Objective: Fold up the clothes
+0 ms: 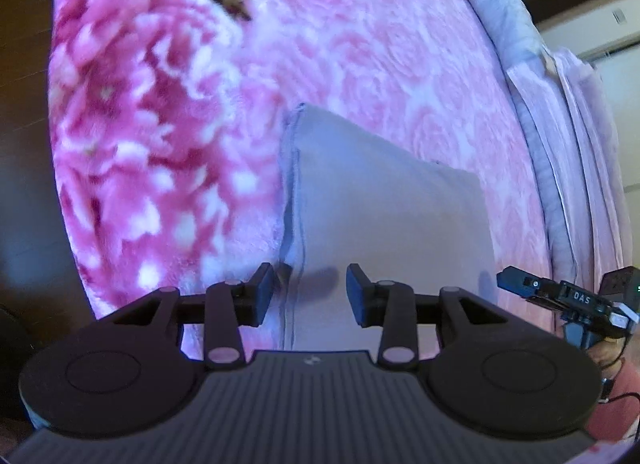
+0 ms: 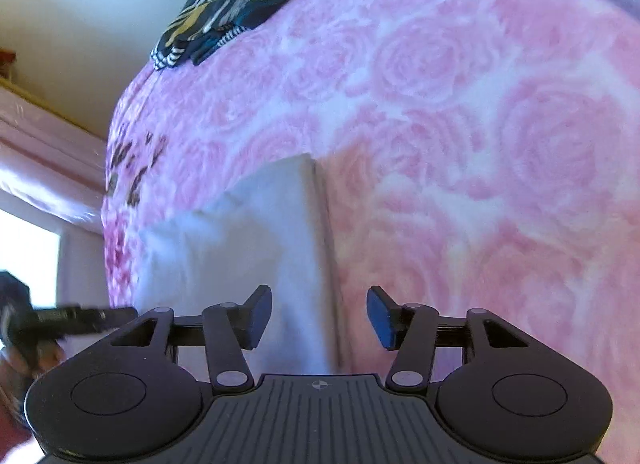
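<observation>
Left to right: the pink floral blanket (image 1: 168,112) covers the bed and serves as the work surface; on it lies the white garment (image 1: 384,204), already doubled into a flat, roughly rectangular panel. The left gripper (image 1: 310,290) hovers over the panel's near left edge, its jaws spread apart and empty, one pad over the blanket and the other over the cloth, so that the layered, seamed edge (image 1: 292,200) runs between them. Further right, the right gripper (image 2: 319,318) stands at the panel's opposite long edge (image 2: 320,248), likewise parted and holding nothing, its left pad over the white cloth and its right pad over the blanket. A dark patterned garment (image 2: 232,8) lies well apart at the far end of the bed, not yet handled. Judged from this arrangement, the fold is at a stage between creases: both tools are positioned to take the near corners. The next move calls for lowering each gripper onto its edge, closing on all layers together, and carrying the near end evenly toward the far end.
</observation>
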